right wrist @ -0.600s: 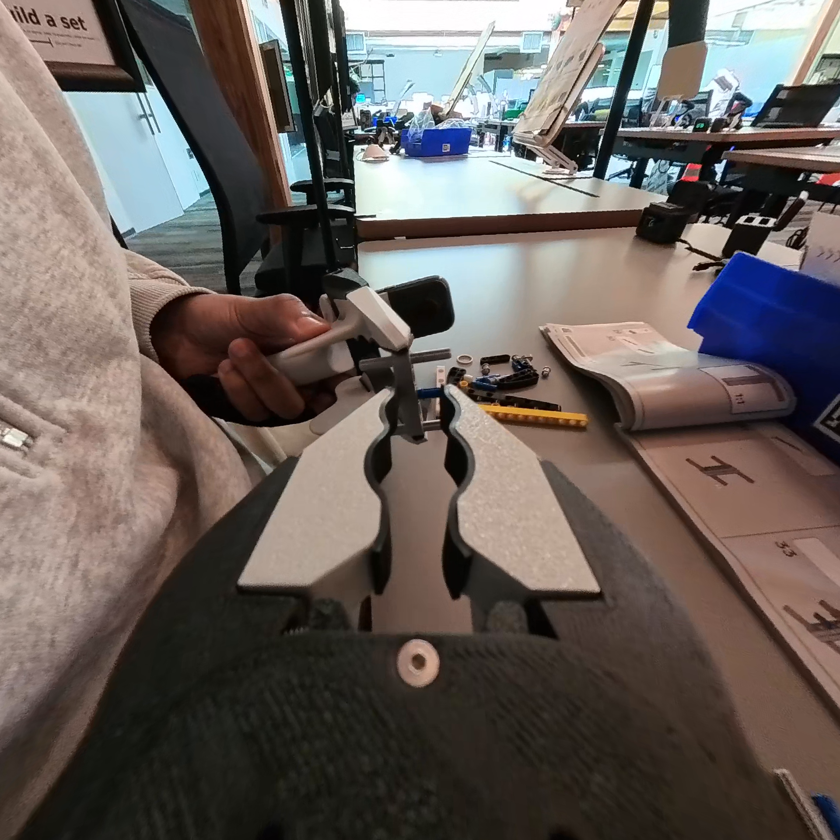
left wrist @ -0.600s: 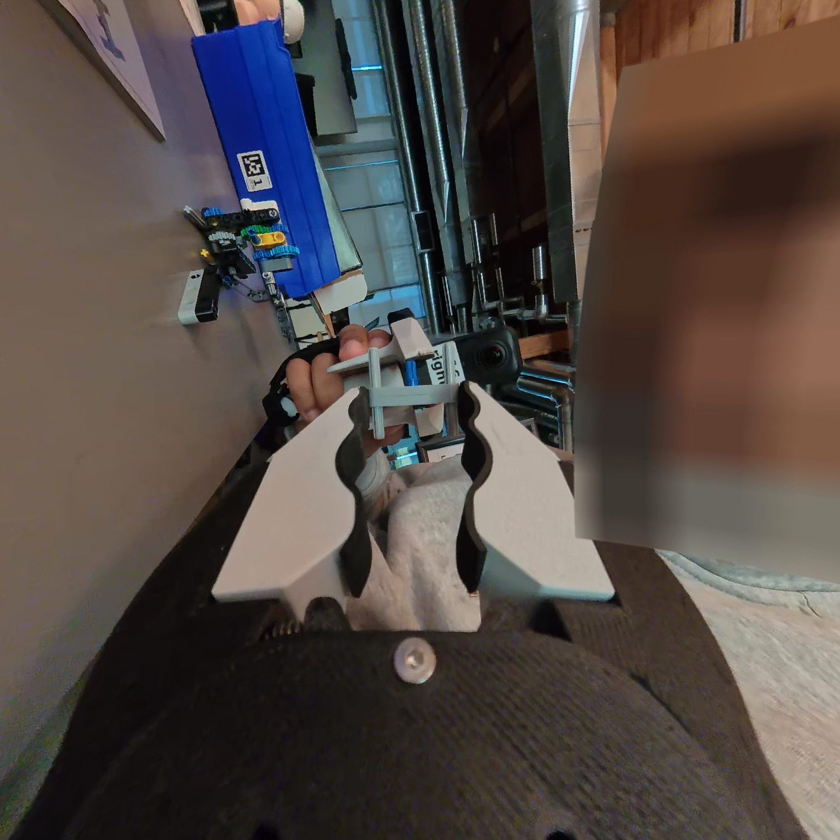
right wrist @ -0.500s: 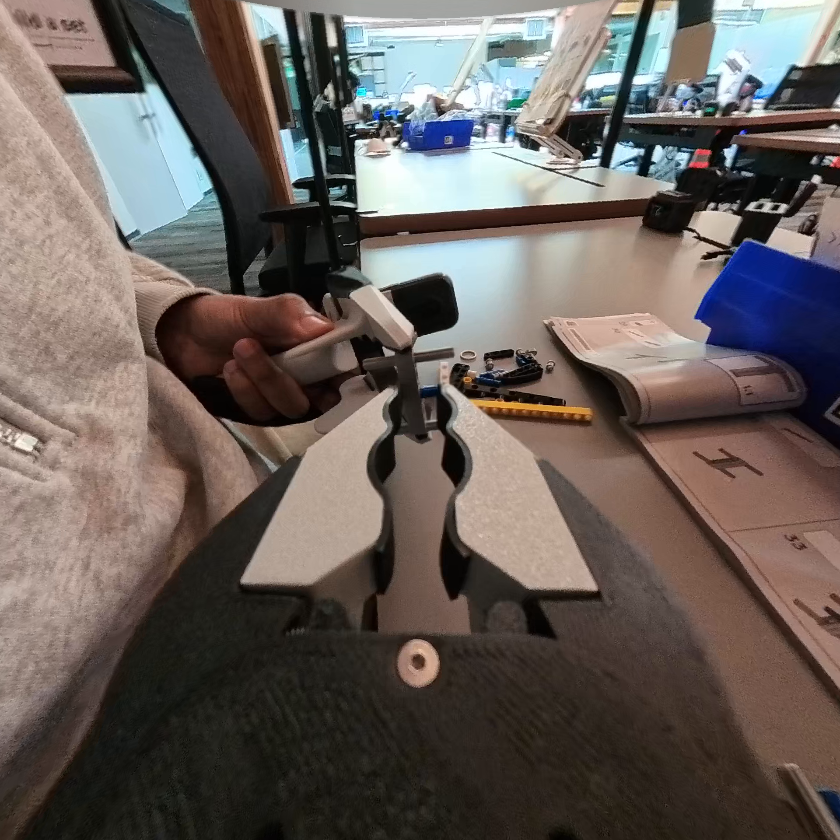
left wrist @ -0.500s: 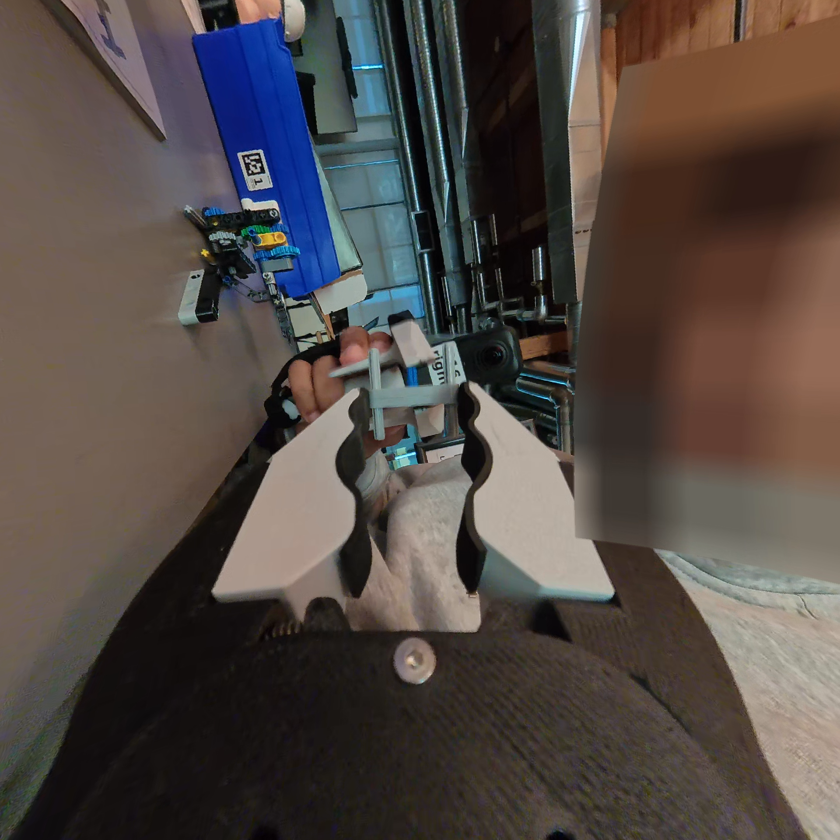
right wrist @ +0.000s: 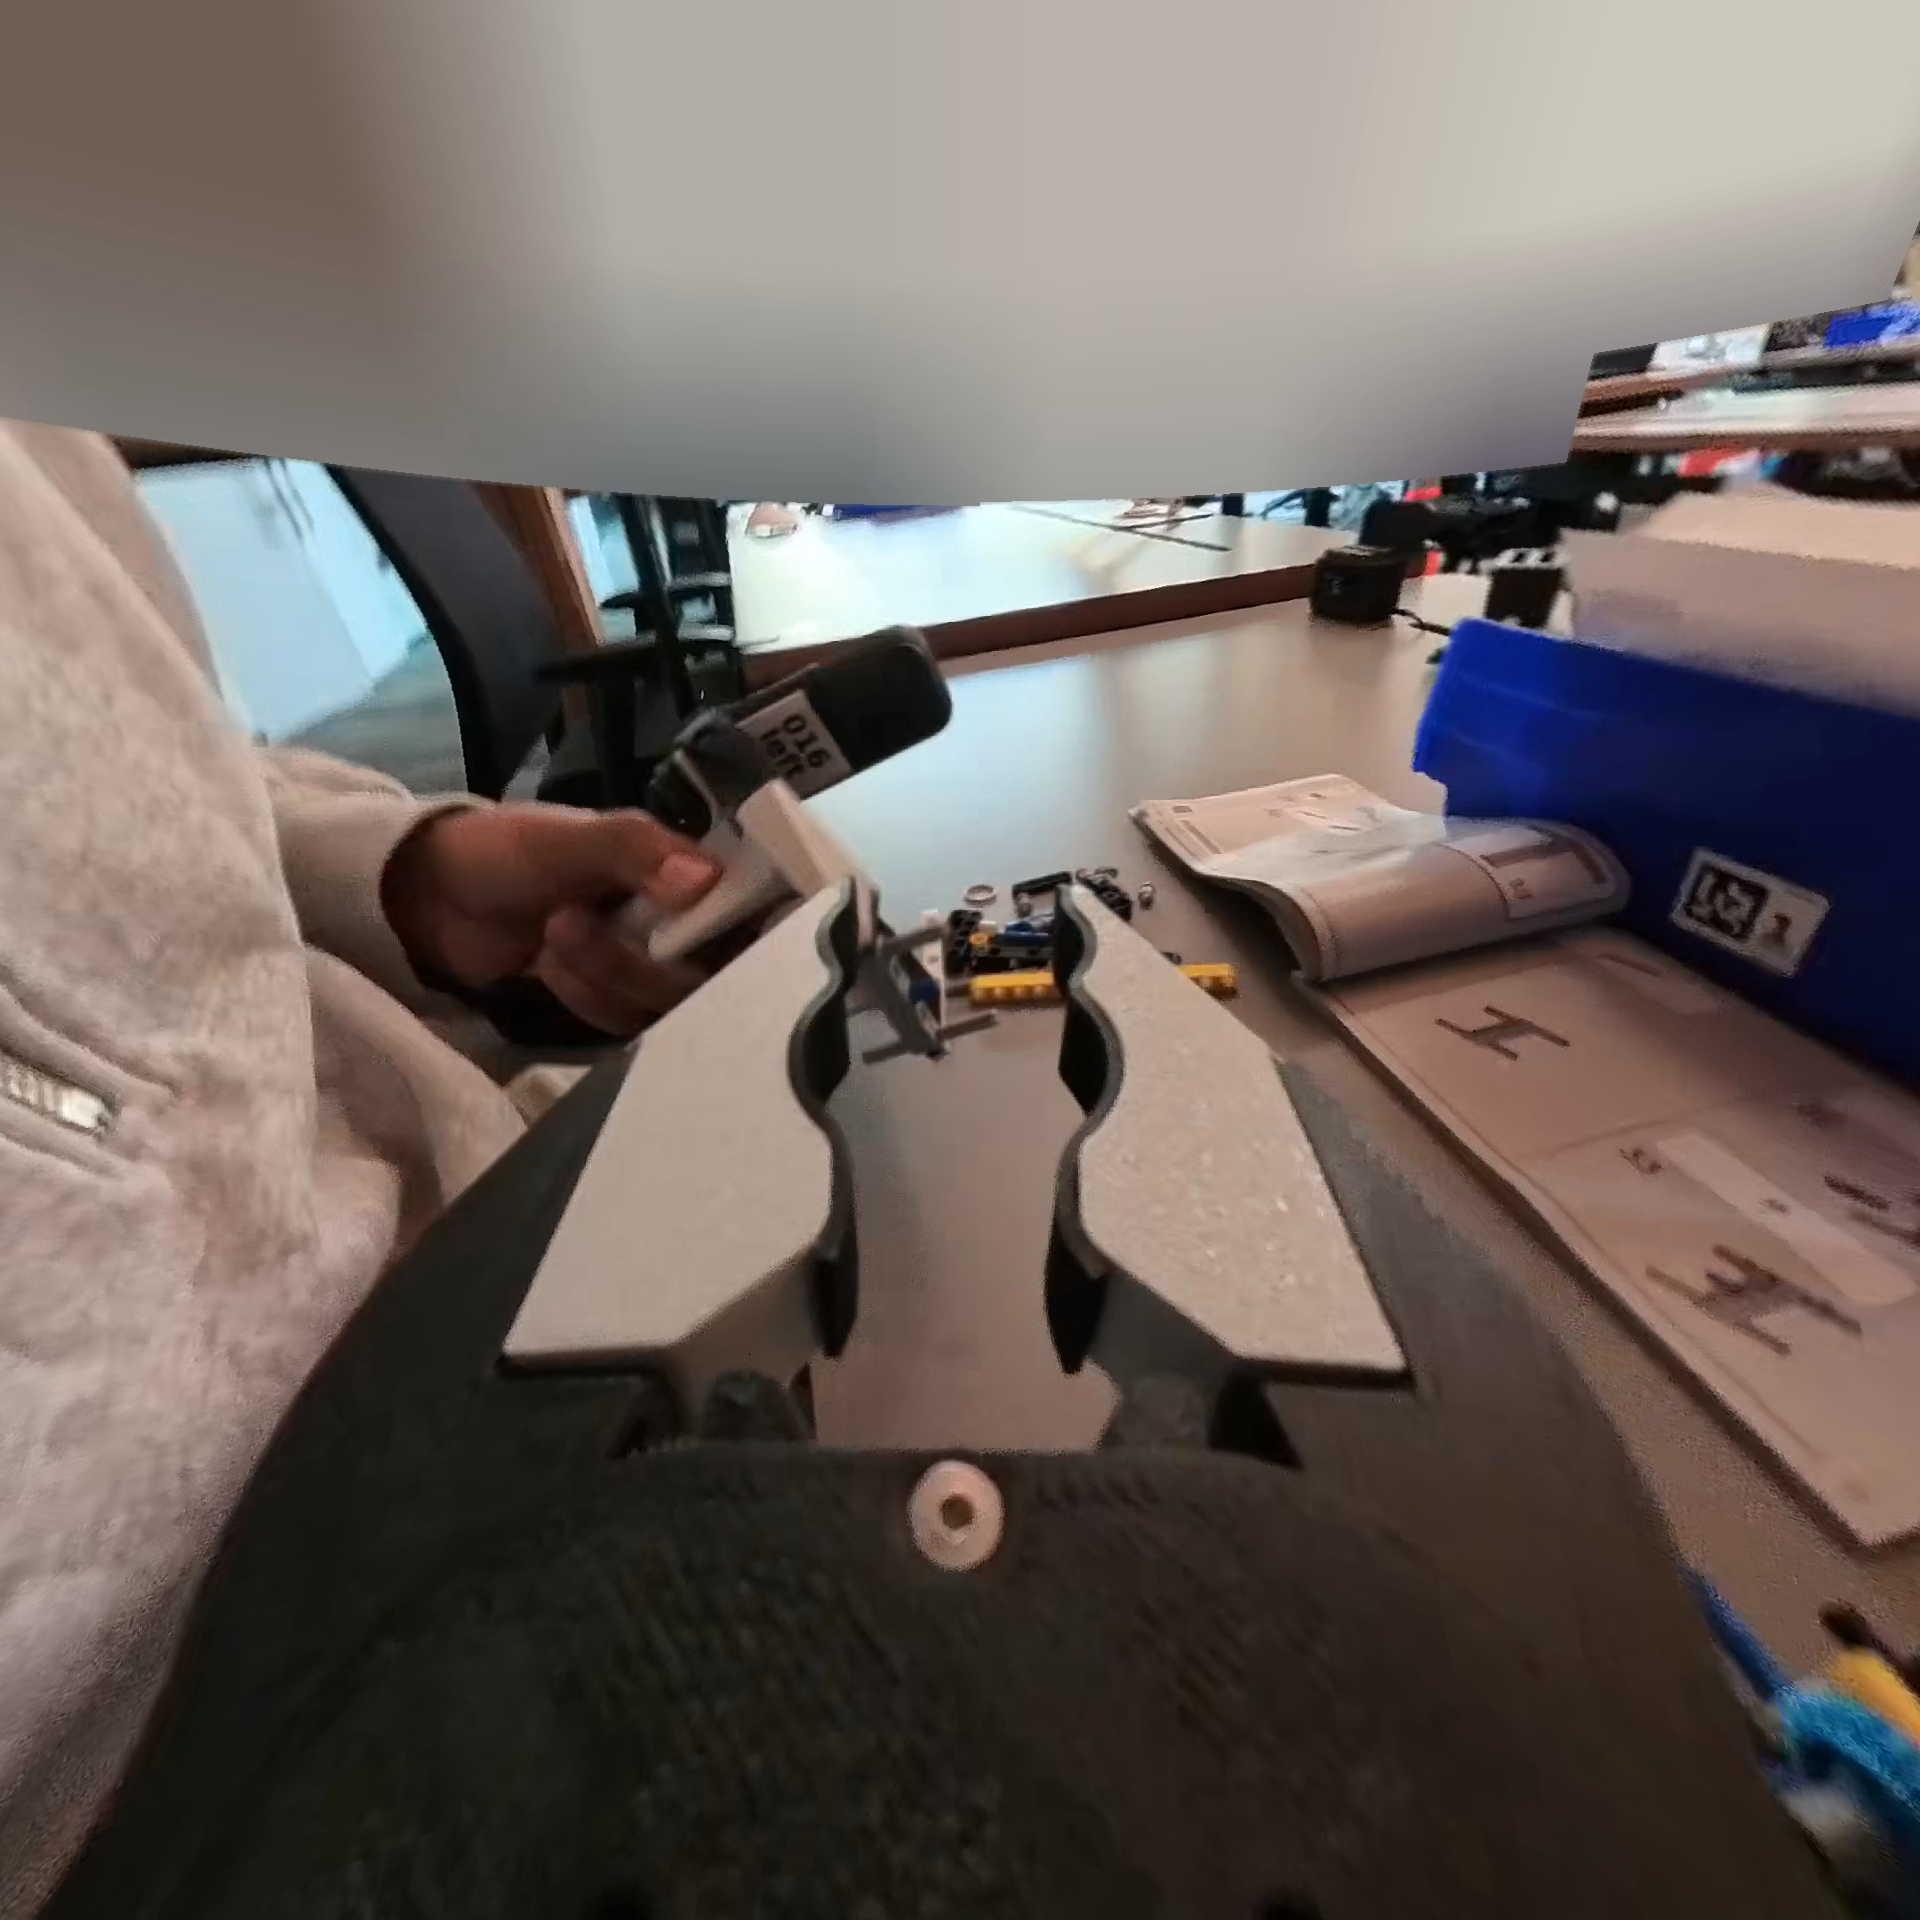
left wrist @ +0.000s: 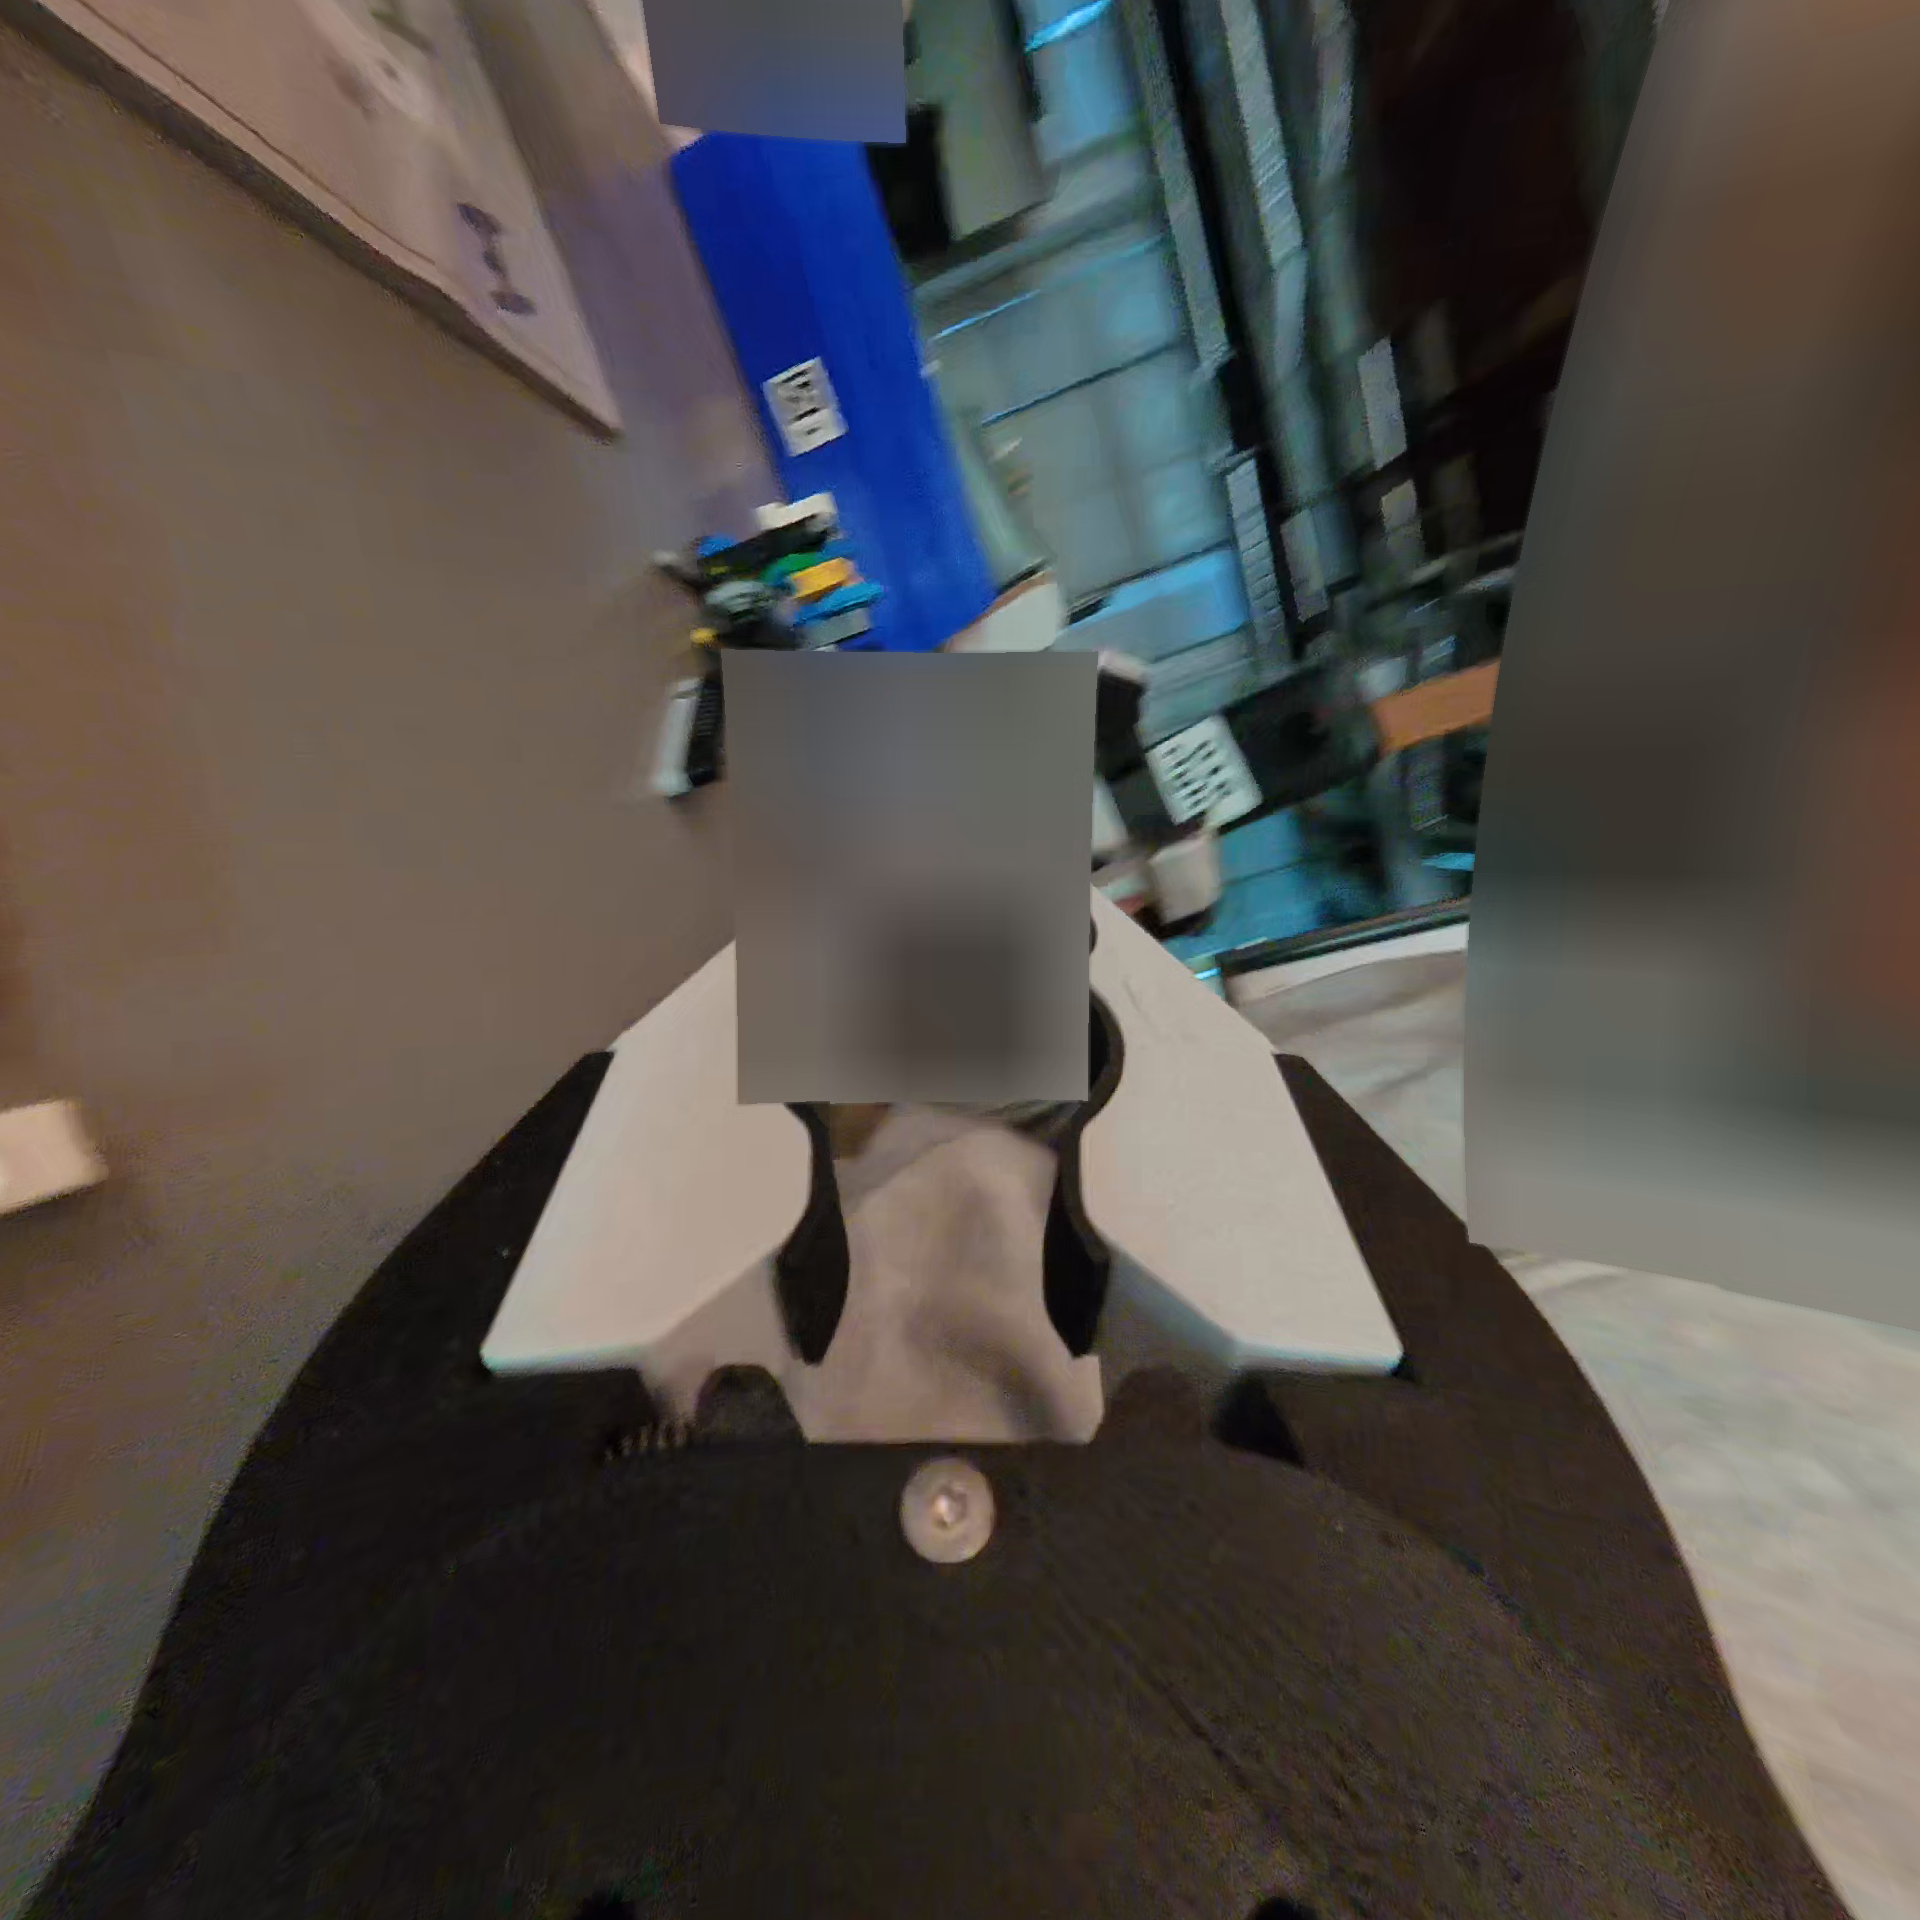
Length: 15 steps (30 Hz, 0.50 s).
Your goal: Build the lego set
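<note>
My right gripper [right wrist: 956,904] is open and empty, its jaws wide apart over the table [right wrist: 1091,748]. Just beyond its left finger, a grey lego frame with a blue pin [right wrist: 906,1003] hangs at the tips of my left gripper [right wrist: 821,883], which a hand holds. In the blurred left wrist view a mosaic patch hides the fingertips; the fingers [left wrist: 1195,1195] stand as far apart as before. Loose lego parts [right wrist: 1029,925] and a yellow beam [right wrist: 1013,987] lie on the table behind. A small multicoloured partial build [left wrist: 779,582] stands by the blue bin [left wrist: 831,364].
An open instruction booklet [right wrist: 1382,883] and flat instruction sheets [right wrist: 1662,1195] lie to the right. The blue bin [right wrist: 1662,790] stands behind them. A white and black lego part [left wrist: 686,727] lies near the build. Blurred coloured parts [right wrist: 1860,1745] show at the lower right. An office chair stands behind the hand. It is some 15 cm from my right tips to the small multicoloured partial build [left wrist: 779,582].
My right gripper has opened and let go of the grey frame, and has drawn back. The left gripper has swung with the frame; both views are now motion-blurred.
</note>
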{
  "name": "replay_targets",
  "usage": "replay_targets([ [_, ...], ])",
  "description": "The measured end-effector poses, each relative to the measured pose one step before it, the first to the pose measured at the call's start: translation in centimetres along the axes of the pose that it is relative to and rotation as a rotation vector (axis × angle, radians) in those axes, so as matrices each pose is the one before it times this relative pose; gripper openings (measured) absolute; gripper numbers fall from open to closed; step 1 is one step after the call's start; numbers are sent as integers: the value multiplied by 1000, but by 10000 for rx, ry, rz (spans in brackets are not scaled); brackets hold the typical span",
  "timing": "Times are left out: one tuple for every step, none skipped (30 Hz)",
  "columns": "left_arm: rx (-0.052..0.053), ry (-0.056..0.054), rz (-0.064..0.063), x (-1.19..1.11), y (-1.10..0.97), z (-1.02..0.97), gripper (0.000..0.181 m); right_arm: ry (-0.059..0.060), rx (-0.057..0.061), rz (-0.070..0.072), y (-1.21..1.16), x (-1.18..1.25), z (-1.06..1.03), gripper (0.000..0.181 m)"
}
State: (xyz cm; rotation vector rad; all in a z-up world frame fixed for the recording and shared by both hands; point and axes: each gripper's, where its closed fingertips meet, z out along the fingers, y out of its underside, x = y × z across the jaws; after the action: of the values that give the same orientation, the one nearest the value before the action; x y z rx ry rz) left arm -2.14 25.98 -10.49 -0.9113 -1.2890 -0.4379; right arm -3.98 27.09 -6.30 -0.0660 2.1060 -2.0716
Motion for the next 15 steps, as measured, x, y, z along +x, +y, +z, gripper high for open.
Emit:
replay_targets([
  [-371,-796,739,-832,190,-34,38,153,178,522,-116,624,-485,38],
  [-450,-839,782,-854,263,49,38,121,130,436,20,538,-429,39],
  [-463,-781,776,-694,269,110,38,101,99,336,84,431,-362,39],
  [-410,-630,719,-465,191,178,38,119,58,285,131,381,-292,39],
  [-347,-503,574,-332,106,213,38,116,24,245,116,294,-248,38],
  [-286,-516,517,-441,31,217,37,93,9,181,100,205,-195,38],
  [-295,-519,586,-510,82,240,37,97,-17,109,109,180,-144,37],
  [-381,-497,639,-488,230,280,37,162,-96,69,205,283,-88,35],
  [-402,-375,675,-297,267,314,38,206,-172,30,286,351,-40,32],
  [-363,-182,649,-4,236,343,38,141,-194,-39,263,208,0,31],
  [-302,-49,577,165,195,349,38,51,-157,-146,185,2,31,30],
  [-299,-72,397,65,219,357,38,75,-143,-223,174,-30,54,30],
  [-307,-137,275,-126,235,331,38,133,-156,-246,209,4,74,30],
  [-229,-51,290,-7,143,276,38,104,-132,-228,182,-39,88,29],
  [-151,-38,270,-13,60,218,38,64,-89,-164,130,-67,88,28],
])
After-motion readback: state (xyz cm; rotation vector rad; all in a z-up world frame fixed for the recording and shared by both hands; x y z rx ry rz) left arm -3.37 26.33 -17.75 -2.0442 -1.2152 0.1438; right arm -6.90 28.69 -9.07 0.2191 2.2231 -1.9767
